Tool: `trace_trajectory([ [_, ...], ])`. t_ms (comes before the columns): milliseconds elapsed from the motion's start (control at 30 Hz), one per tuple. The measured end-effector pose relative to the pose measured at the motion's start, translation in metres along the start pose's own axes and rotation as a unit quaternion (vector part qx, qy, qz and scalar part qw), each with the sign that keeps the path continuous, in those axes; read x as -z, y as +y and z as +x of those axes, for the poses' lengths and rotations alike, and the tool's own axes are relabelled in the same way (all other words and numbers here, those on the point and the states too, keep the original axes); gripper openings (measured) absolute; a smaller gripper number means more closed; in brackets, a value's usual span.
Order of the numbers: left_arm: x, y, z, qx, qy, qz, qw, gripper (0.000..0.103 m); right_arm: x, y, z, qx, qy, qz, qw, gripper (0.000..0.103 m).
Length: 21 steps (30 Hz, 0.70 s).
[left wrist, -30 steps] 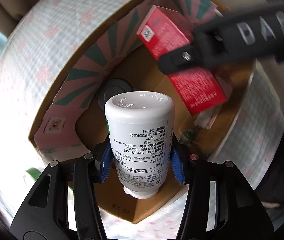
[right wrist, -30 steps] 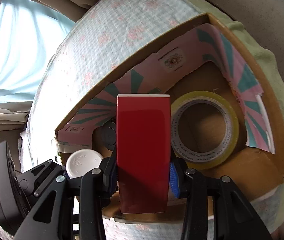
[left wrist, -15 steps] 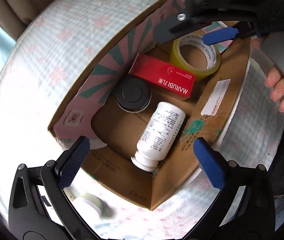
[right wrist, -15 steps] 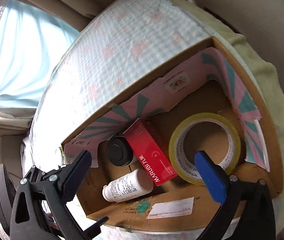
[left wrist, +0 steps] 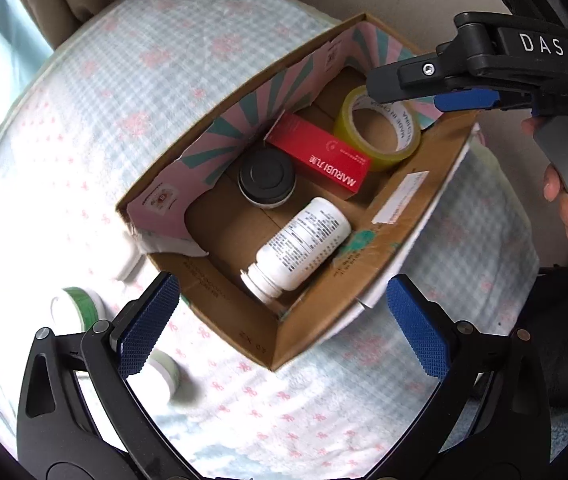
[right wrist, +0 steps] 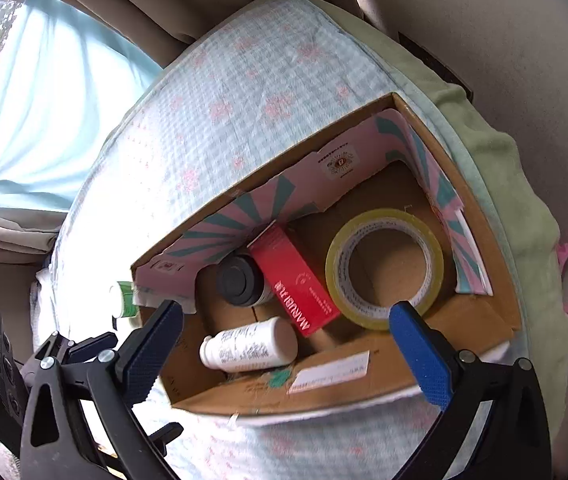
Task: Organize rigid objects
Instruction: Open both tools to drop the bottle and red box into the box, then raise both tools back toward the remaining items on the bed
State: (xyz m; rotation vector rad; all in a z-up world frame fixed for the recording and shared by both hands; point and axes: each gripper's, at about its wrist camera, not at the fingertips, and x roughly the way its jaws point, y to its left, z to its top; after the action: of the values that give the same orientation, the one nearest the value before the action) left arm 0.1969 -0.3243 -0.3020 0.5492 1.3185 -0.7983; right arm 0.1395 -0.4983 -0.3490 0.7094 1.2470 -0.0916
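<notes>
The left hand-held gripper (left wrist: 280, 328) is wide open with nothing in it, and so is the right hand-held gripper (right wrist: 284, 344). Their jaws have just been opening to let things go.

Just past the left one, the white bottle (left wrist: 300, 246) lies on its side in the cardboard box (left wrist: 400, 248), because it was dropped in flat. A bit further in stands the black jar (left wrist: 267, 177), lid up. Beside it lies the red box (left wrist: 318, 158), leaning on the tape roll (left wrist: 380, 128), which sits at the far end.

Outside the box, beside the left hand-held gripper, two green-and-white tubs (left wrist: 80, 304) wait on the bed cover (left wrist: 132, 92). I think they go in next.
</notes>
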Motion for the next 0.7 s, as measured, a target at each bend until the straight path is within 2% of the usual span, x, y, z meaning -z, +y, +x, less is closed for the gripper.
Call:
trace_trajectory([
  [100, 0.011, -0.001, -0.019, 0.010, -0.012, -0.024, 0.9996, 0.103, 0.003, -0.001, -0.012, -0.010, 0.007, 0.019, 1.000, 0.103],
  [233, 0.032, 0.001, -0.046, 0.003, -0.030, -0.053, 0.9981, 0.103, 0.015, 0.014, -0.033, 0.005, -0.001, -0.004, 1.000, 0.103],
  [500, 0.100, 0.025, -0.098, -0.020, -0.063, -0.094, 0.9934, 0.103, 0.041, 0.076, -0.068, 0.034, -0.021, -0.094, 0.995, 0.103],
  [700, 0.150, 0.060, -0.127, -0.043, -0.083, -0.112, 0.9893, 0.103, 0.073, 0.136, -0.086, 0.065, -0.058, -0.166, 0.982, 0.103],
])
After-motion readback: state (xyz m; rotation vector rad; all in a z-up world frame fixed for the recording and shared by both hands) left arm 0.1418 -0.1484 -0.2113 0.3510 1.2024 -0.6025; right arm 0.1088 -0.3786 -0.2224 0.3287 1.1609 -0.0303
